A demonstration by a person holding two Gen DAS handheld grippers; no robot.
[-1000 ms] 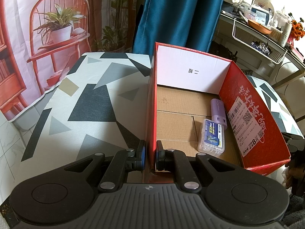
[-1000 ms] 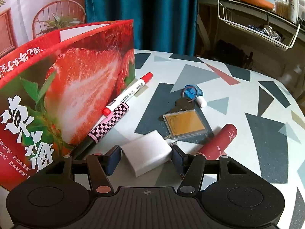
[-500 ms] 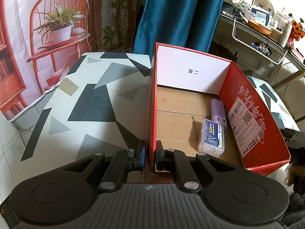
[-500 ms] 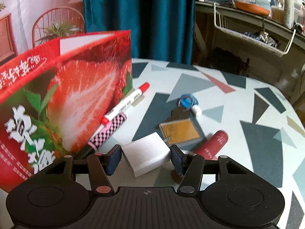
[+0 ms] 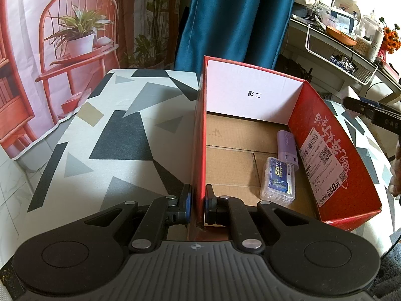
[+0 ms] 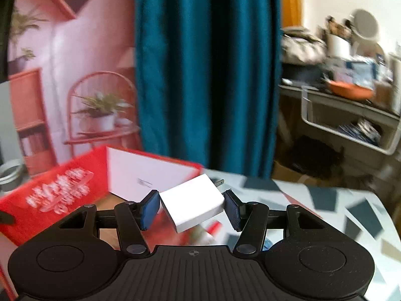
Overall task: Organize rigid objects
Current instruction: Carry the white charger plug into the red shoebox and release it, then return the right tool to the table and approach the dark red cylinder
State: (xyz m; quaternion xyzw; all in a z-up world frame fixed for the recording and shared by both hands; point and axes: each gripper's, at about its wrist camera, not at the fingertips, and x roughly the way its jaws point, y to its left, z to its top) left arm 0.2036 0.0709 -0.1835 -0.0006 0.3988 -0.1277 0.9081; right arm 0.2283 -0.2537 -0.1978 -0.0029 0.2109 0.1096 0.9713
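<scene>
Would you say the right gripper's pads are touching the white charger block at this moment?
Touching. The right wrist view shows the white charger block lifted clear of the table, wedged between both blue pads of the right gripper.

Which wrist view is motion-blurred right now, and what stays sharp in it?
Right wrist view: red cardboard box, teal curtain and shelves smeared; right gripper and its white plug-in charger block sharp. Left wrist view: crisp throughout, fisheye bending at the edges, left gripper clamped on the box wall.
</scene>
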